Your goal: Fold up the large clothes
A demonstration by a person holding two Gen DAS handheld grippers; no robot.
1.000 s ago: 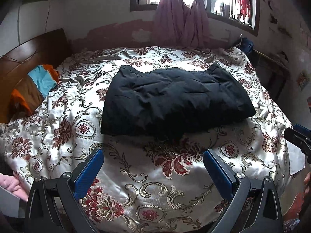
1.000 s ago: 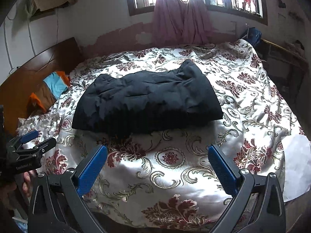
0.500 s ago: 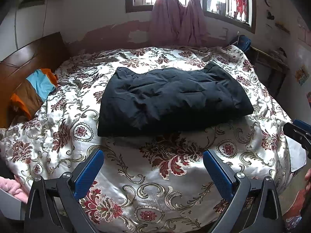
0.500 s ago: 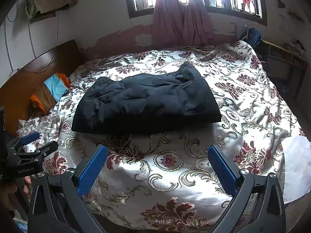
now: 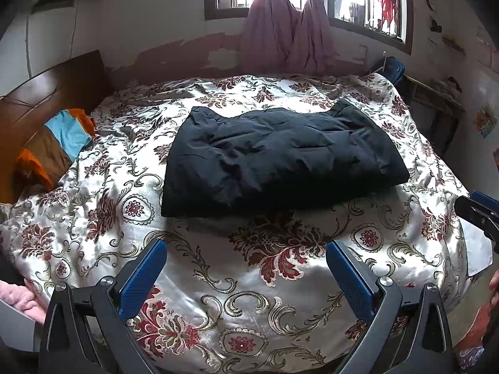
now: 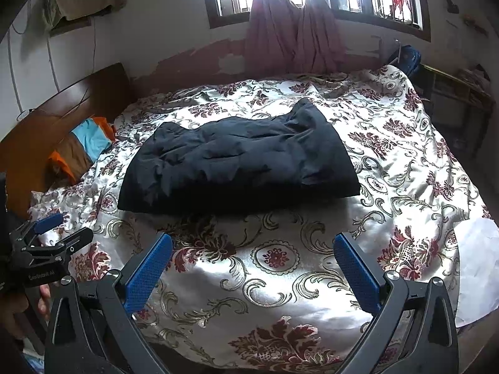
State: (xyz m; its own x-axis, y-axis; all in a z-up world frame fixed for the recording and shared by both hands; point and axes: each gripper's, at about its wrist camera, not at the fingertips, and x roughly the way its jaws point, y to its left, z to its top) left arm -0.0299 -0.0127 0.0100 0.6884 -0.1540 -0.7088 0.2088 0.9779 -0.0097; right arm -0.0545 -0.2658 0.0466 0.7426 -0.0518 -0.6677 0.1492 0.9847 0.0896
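Puffy black jacket (image 5: pixel 280 159), glossy floral bedspread (image 5: pixel 249 280)

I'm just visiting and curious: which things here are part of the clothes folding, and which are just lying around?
Part of the job:
black garment, folded on the bedspread
left tongs, open
right tongs, open

Just lying about:
orange and blue cloth
pink curtain

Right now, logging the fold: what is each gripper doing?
Left gripper: jaws open, holding nothing.
Right gripper: jaws open, holding nothing; the folded black padded garment lies untouched ahead.
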